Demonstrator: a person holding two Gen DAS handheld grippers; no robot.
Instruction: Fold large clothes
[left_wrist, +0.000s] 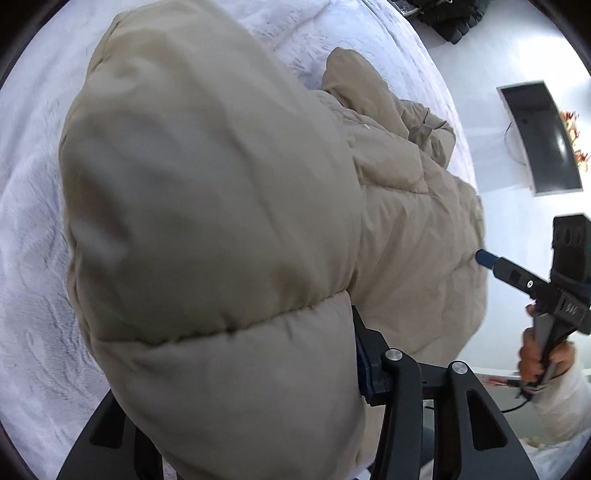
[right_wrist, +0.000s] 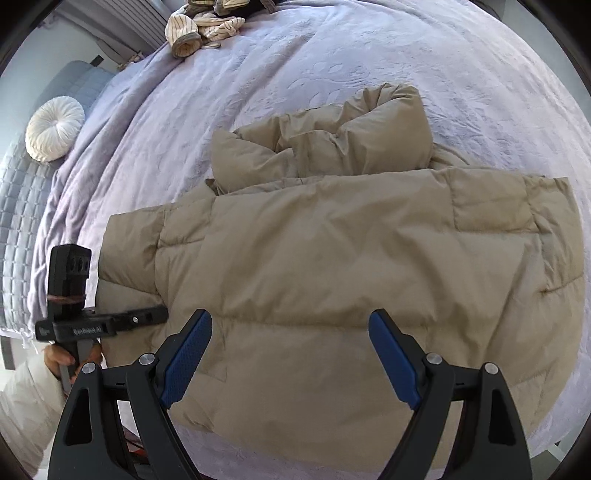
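1. The left gripper (right_wrist: 162, 314) is the nearer hand: its jaws are clamped on the sleeve (left_wrist: 207, 229) of the beige puffer jacket (right_wrist: 332, 266). In the left wrist view the padded cloth fills the space between the fingers and bulges over them, so only one finger (left_wrist: 364, 354) shows.
2. The right gripper (right_wrist: 291, 360) hangs just above the jacket's near hem with its jaws wide and nothing between the blue pads (right_wrist: 186, 360). The cloth lies directly ahead of and below it.
3. The jacket's long axis runs crosswise to the right gripper's pointing line, from the sleeve end at the left to the body's other end at the right. The collar and hood (right_wrist: 373, 136) are bunched on the far side.
4. The coming fold likely turns on this: the held sleeve sits left of the body and must travel rightward across it.
5. Beyond lies the lilac bedspread (right_wrist: 295, 66), with a round white cushion (right_wrist: 55, 127) and striped clothes (right_wrist: 201, 27) well apart.
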